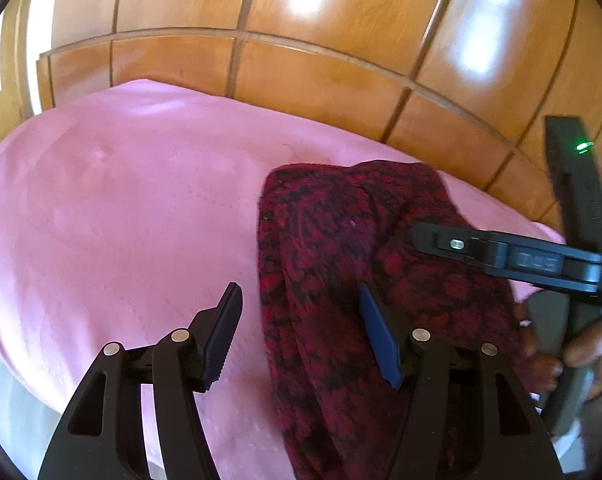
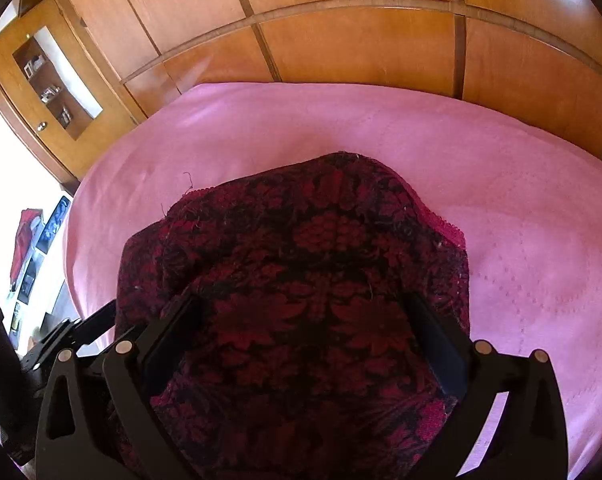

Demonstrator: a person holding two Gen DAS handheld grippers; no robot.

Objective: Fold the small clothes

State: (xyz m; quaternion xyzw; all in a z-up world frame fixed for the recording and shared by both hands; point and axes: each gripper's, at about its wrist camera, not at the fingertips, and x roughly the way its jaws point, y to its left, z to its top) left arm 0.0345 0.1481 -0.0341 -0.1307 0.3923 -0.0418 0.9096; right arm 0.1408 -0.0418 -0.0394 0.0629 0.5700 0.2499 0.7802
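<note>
A dark red and black patterned knit garment [image 1: 333,264] lies bunched on a pink blanket [image 1: 121,208]. My left gripper [image 1: 301,320] is open over the garment's left edge, its right finger against the cloth and its left finger above the blanket. In the right wrist view the garment [image 2: 309,264] fills the middle. My right gripper [image 2: 305,340] is open with its fingers spread to either side of the cloth, which lies between and over them. The right gripper also shows in the left wrist view [image 1: 501,256], above the garment's right side.
A wooden panelled headboard [image 1: 301,80] stands behind the blanket. A wooden cabinet with a glass door [image 2: 53,88] stands at the far left in the right wrist view. The pink blanket [image 2: 521,220] stretches out right of the garment. A hand [image 1: 581,352] holds the right gripper's handle.
</note>
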